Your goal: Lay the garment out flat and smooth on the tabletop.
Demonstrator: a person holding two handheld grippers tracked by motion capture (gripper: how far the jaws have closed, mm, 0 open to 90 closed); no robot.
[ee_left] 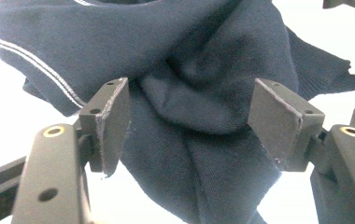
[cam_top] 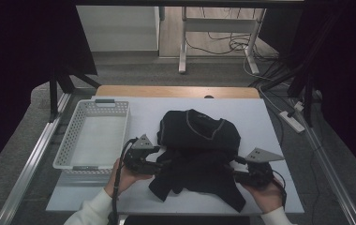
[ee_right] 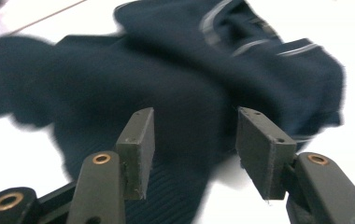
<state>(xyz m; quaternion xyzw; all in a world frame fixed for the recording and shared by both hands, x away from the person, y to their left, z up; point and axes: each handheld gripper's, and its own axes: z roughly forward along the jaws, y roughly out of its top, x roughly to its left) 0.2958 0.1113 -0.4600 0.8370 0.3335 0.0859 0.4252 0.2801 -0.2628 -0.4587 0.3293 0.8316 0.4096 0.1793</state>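
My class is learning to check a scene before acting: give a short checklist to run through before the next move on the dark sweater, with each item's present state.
1. Sweater lies wholly on the table: ok.
2. Left gripper open, cloth between the jaws but not pinched: ok.
3. Right gripper open, its pads clear of the cloth: ok.
4. Both grippers placed at opposite sides of the sweater's near part: ok.
5. Sweater folded neatly: not ok; the near part is bunched and a sleeve end sticks out.
6. Basket at the left clear of the sweater: ok.
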